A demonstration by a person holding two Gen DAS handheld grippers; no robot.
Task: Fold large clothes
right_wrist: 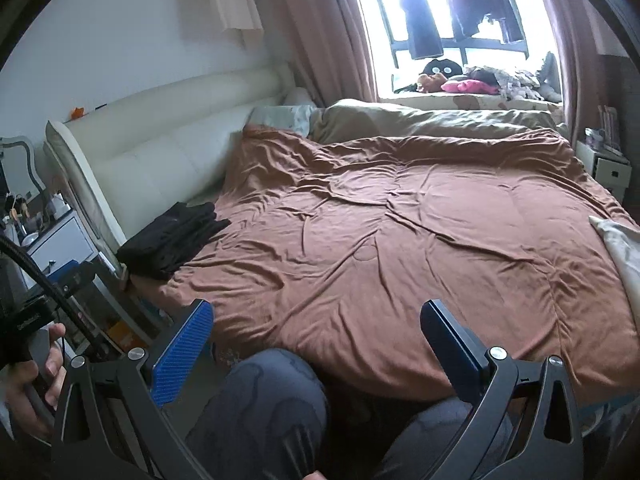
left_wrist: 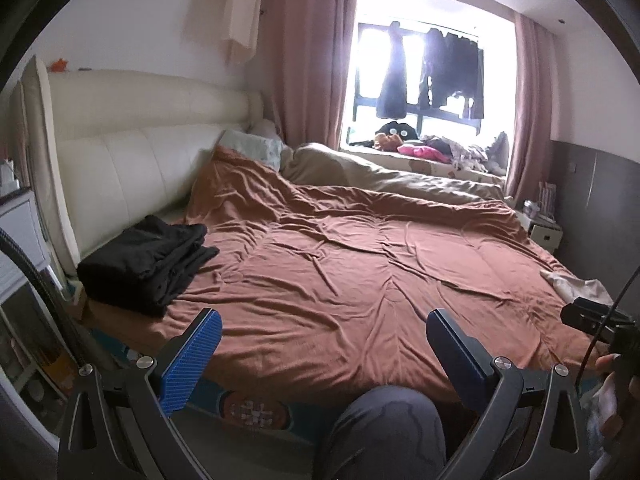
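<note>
A folded black garment lies at the bed's near left corner, beside the cream headboard. A rust-brown quilt covers most of the bed. At the bed's right edge lies a pale cream cloth. My left gripper is open above the bed's near edge, holding nothing. My right gripper is open too, also empty. The person's knees show below the fingers. The right gripper's body appears at the far right of the left wrist view.
A beige duvet and pillows lie at the far side by the window sill, which holds toys and clothes. Dark clothes hang in the window. A white nightstand stands far right, a white cabinet at left.
</note>
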